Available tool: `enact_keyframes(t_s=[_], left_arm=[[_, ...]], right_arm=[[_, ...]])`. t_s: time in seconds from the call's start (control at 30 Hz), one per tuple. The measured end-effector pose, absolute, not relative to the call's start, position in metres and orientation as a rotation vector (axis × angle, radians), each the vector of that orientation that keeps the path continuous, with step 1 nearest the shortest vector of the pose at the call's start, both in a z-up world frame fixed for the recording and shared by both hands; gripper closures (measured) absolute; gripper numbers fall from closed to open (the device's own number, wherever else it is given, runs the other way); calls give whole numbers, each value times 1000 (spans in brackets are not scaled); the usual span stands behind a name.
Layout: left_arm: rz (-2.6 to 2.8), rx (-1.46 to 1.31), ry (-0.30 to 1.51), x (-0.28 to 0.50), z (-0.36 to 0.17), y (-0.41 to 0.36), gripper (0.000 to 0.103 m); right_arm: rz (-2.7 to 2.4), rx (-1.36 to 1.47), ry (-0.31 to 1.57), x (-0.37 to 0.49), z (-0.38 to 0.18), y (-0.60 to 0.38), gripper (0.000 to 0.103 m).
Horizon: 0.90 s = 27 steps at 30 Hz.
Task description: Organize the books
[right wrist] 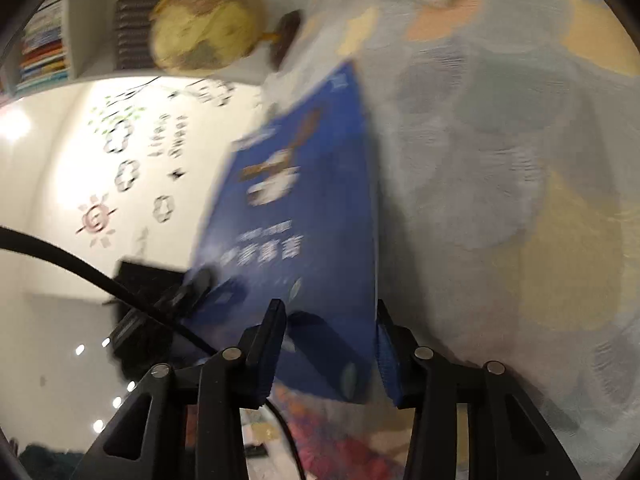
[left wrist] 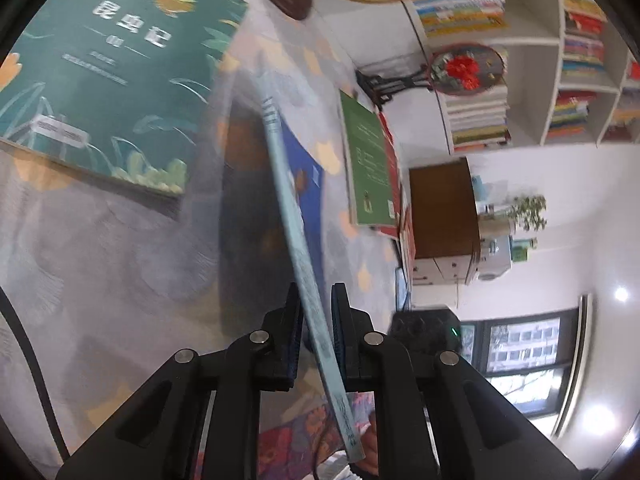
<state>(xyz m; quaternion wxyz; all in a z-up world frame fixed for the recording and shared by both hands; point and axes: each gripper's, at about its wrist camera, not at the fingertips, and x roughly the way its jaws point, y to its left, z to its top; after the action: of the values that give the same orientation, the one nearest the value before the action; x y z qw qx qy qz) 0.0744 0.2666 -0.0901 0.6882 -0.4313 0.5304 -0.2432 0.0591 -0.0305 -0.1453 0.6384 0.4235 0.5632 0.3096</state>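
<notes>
The blue book (left wrist: 304,184) is held edge-on between the fingers of the left gripper (left wrist: 316,332), its pale blue spine running away from the camera; the jaws are closed tight on it. In the right wrist view the same blue book (right wrist: 304,240) shows its cover, tilted and lifted off the cloth, with its lower part between the fingers of the right gripper (right wrist: 332,344). That gripper stands partly open; the right-hand pad sits at the book's edge, but the blur makes it impossible to say whether the pads press on it. Under the book lies a pale patterned tablecloth (left wrist: 120,280) with grey and orange shapes. Farther left on the cloth a green book (left wrist: 116,80) with white characters lies flat. Beyond the blue one, another green-covered book (left wrist: 368,164) rests on a red one. At the far edge stands a yellow globe (right wrist: 204,28) on a dark round base, with white bookshelves (left wrist: 552,80) full of books behind it.
</notes>
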Motion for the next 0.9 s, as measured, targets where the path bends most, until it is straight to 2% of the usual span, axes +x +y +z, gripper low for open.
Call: enact_keyframes(t_s=[0.1,0.17,0.23,0.4,0.5,0.63,0.77,0.9], left_arm=[[-573,-1022,1189,74,-90,272,93],[-570,-986,1196,74,-87,267,93],[-573,-966,1181,74,-85,264,94],[-568,-994,1210,77,-92,266,93],[-591,-1051,1217,77,-96,265,93],[-531,-914,1209,78,-88,265,93],[-487,-598,1203,72,-72,246,91],[-501,-446,1188,60,-62,227,89]], right_arm=[[850,988,1308,52,-137,-17,61],[829,968,1368,51,-146,-10,46],[776,1009,1388,52,-161,-10,51],[754,1248,1260,60,-169,-31,50],[736,1208,1264,65,-168,-27,59],[701,1086,1244,64,-158,-20,76],[672,847,1214,62,-128,-12,78],[643,510,1196,55,-94,8,78]])
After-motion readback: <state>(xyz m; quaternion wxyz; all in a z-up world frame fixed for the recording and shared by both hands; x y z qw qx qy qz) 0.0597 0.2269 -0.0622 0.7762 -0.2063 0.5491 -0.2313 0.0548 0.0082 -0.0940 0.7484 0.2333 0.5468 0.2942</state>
